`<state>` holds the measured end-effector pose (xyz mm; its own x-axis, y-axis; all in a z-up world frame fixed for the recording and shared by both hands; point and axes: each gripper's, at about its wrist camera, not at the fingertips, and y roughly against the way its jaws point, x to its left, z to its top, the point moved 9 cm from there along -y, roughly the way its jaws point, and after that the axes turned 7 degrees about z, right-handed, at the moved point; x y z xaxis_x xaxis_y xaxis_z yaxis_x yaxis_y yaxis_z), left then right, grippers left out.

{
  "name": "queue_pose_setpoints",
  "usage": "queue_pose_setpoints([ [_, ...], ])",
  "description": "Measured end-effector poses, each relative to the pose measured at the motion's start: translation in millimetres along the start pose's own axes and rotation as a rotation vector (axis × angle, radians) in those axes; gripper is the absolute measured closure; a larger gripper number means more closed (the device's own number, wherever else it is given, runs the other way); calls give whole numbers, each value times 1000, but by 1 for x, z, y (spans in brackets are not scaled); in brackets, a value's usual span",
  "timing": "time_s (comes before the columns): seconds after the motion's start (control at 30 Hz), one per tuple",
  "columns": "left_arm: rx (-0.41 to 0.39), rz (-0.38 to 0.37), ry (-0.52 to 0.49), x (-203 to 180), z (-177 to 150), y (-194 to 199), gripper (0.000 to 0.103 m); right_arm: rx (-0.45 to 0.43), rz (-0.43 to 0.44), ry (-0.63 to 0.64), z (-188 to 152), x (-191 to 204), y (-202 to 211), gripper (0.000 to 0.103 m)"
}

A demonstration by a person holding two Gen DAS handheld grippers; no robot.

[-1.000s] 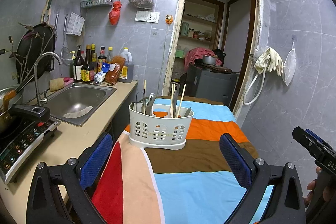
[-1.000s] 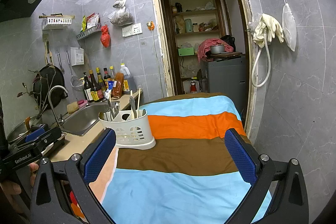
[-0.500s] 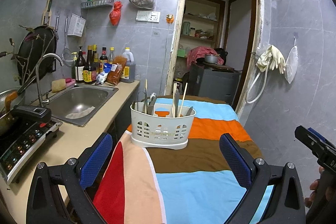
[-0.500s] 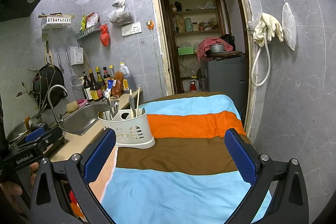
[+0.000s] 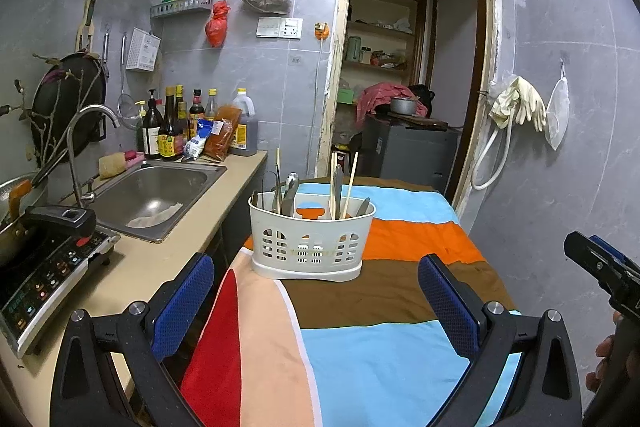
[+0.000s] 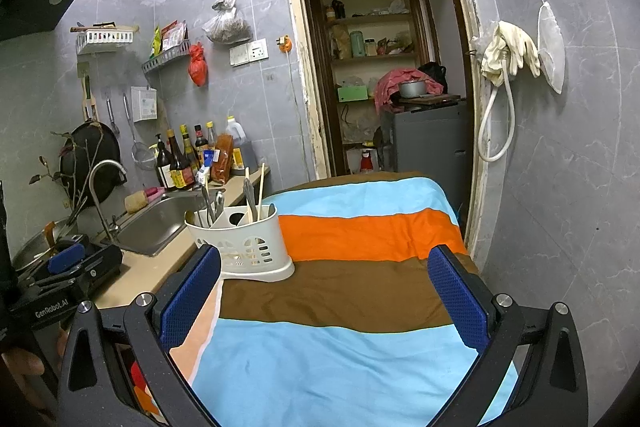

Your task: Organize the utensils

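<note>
A white slotted utensil caddy (image 5: 310, 237) stands on the striped tablecloth (image 5: 360, 307), holding chopsticks (image 5: 351, 183), metal spoons and other cutlery upright. My left gripper (image 5: 316, 303) hovers open just in front of it, nothing between its blue pads. In the right wrist view the same caddy (image 6: 244, 245) sits to the left, just beyond the left pad, and my right gripper (image 6: 320, 299) is open and empty over the cloth. The right gripper's body (image 5: 604, 271) shows at the left view's right edge, the left gripper's body (image 6: 52, 291) at the right view's left edge.
A counter with a steel sink (image 5: 154, 193), tap (image 5: 86, 139), induction cooker (image 5: 44, 267) and sauce bottles (image 5: 172, 131) runs along the left. An open doorway (image 5: 404, 87) is behind the table. Gloves and a hose (image 5: 508, 119) hang on the right wall.
The left gripper has drifted slightly, so the caddy sits a little higher in its view. The right view is nearly unchanged. Both stay open.
</note>
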<state>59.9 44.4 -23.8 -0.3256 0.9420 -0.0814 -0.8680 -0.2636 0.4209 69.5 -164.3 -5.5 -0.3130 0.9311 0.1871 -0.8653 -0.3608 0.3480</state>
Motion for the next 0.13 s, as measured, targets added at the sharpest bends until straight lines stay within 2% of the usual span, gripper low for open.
queue_pose_setpoints([
  [0.13, 10, 4, 6, 1, -1, -3, 0, 10, 5, 0, -3, -1, -5, 1],
])
